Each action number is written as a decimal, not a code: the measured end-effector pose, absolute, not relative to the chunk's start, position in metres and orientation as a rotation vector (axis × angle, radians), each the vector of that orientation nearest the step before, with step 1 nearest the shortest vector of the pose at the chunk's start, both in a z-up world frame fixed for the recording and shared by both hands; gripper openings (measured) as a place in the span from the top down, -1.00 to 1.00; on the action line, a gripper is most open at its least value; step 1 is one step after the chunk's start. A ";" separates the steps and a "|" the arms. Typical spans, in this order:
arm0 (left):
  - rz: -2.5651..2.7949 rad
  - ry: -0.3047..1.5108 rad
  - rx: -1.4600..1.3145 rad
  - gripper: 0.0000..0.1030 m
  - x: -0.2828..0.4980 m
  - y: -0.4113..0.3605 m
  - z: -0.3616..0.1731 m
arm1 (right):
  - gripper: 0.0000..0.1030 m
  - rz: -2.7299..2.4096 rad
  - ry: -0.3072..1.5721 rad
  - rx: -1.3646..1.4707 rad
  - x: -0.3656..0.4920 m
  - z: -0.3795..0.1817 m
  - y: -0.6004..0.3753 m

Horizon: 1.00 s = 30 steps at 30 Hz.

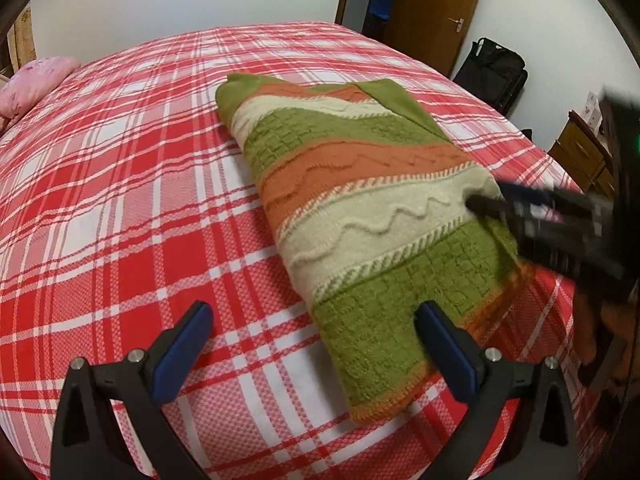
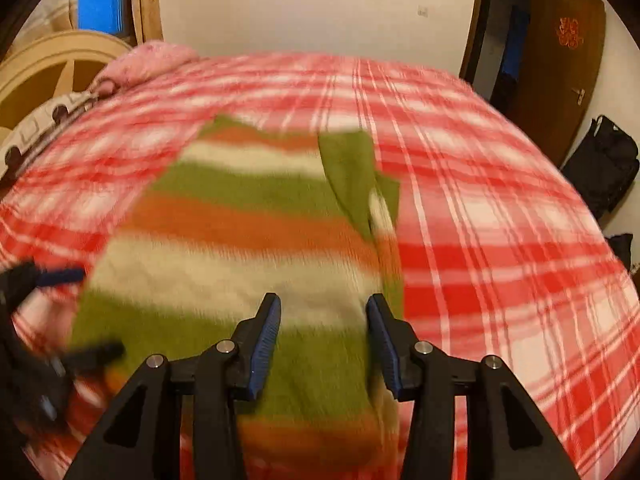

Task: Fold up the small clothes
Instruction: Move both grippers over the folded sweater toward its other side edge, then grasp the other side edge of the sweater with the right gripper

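A knitted sweater (image 1: 360,200) with green, orange and cream stripes lies folded lengthwise on the red plaid bed (image 1: 120,200). My left gripper (image 1: 316,322) is open and empty at the sweater's near hem, one finger over the green band, the other over the sheet. My right gripper (image 2: 323,310) is open and empty, hovering over the sweater (image 2: 240,248) near its right edge. The right gripper also shows in the left wrist view (image 1: 488,202), blurred, over the cream stripe. The left gripper (image 2: 80,308) shows blurred at the left of the right wrist view.
A pink pillow (image 1: 36,80) lies at the head of the bed. A wooden door (image 1: 432,4), a black bag (image 1: 492,72) and a wooden cabinet (image 1: 580,156) stand beyond the bed's far and right sides. A wooden headboard (image 2: 52,68) is at the left.
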<state>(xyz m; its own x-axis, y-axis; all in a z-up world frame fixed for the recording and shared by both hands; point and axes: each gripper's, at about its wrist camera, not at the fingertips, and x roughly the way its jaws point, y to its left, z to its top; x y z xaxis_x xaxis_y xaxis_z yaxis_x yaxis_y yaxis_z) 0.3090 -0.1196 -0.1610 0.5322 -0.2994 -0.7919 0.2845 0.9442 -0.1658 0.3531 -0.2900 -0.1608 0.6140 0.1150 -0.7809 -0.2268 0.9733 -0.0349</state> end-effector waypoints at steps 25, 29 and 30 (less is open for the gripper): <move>-0.280 0.925 0.086 -1.00 0.313 -0.112 -0.139 | -0.19 0.237 1.004 -0.075 0.334 -0.179 -0.323; -0.283 0.934 0.102 -1.00 0.313 -0.112 -0.142 | -0.19 0.210 0.993 -0.132 0.333 -0.163 -0.317; -0.285 0.930 0.100 -1.00 0.312 -0.112 -0.142 | -0.19 0.203 0.972 -0.131 0.333 -0.154 -0.316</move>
<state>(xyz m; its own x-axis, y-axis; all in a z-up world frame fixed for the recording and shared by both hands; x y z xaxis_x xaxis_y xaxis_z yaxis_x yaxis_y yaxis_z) 0.3121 -0.1118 -0.1417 0.5634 -0.1988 -0.8019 0.2849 0.9578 -0.0373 0.3329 -0.3158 -0.1544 0.5466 0.1117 -0.8299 -0.2292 0.9732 -0.0200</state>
